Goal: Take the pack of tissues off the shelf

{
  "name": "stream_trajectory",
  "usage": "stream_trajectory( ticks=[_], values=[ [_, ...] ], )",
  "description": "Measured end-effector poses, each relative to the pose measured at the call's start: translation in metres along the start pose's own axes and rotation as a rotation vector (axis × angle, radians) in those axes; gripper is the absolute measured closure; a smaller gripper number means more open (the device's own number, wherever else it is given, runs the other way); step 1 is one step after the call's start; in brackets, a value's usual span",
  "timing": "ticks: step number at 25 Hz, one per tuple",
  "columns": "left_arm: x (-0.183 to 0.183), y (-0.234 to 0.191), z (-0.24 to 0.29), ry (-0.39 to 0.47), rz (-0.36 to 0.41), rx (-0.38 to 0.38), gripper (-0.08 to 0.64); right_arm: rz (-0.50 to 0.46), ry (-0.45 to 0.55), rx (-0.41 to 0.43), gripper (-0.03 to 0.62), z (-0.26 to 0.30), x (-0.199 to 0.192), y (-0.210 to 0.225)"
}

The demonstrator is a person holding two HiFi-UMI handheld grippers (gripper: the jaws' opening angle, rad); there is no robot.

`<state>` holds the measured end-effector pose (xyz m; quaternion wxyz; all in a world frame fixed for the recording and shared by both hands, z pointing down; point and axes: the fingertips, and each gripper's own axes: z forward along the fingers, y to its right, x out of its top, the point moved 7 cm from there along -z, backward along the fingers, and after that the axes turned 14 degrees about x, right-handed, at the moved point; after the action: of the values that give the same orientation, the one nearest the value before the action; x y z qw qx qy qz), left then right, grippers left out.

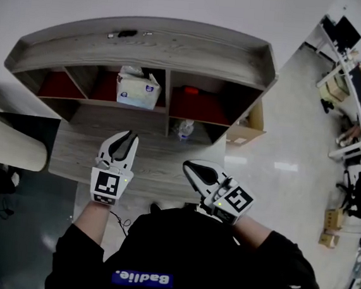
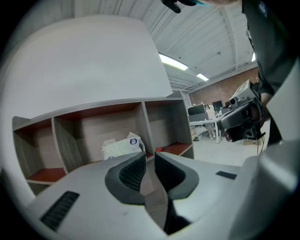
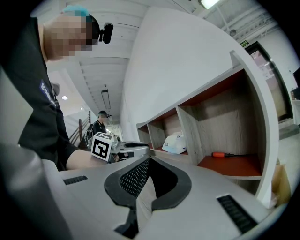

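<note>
The white pack of tissues lies in the middle top compartment of the wooden shelf. It also shows ahead in the left gripper view, tissues, and to the side in the right gripper view, tissues. My left gripper is held in front of the shelf, short of the pack and pointing at it. It is open by a narrow gap, with nothing between the jaws. My right gripper hovers lower right of it, and its jaws are shut and empty.
An orange-handled tool lies in the right compartment. A water bottle stands on the lower level. A cardboard box sits at the shelf's right end. Office desks line the far right. A person stands in the background.
</note>
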<state>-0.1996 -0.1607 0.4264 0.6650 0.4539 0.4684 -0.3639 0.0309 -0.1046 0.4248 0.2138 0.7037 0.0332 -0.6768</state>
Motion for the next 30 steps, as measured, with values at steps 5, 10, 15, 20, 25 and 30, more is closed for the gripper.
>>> stream_trajectory(
  ticks=[5,10,15,20,25,30],
  values=[
    [0.0,-0.001,0.019,-0.022,0.085,-0.027,0.463,0.005,-0.001,-0.013,0.561,-0.004,-0.001,0.003],
    [-0.005,-0.003,0.042,-0.074,0.208,-0.053,0.397,0.008,-0.009,-0.025,0.561,-0.009,-0.003,0.005],
    [-0.017,-0.011,0.063,-0.112,0.361,-0.059,0.357,0.007,-0.016,-0.036,0.561,-0.012,-0.004,0.006],
    [-0.021,-0.02,0.076,-0.126,0.504,-0.038,0.347,0.01,-0.018,-0.053,0.561,-0.017,-0.002,0.008],
    [-0.022,-0.017,0.089,-0.127,0.595,-0.05,0.347,0.004,-0.012,-0.061,0.561,-0.018,-0.001,0.009],
    [-0.021,-0.016,0.102,-0.135,0.634,-0.058,0.345,0.007,-0.015,-0.065,0.561,-0.019,-0.001,0.011]
  ],
)
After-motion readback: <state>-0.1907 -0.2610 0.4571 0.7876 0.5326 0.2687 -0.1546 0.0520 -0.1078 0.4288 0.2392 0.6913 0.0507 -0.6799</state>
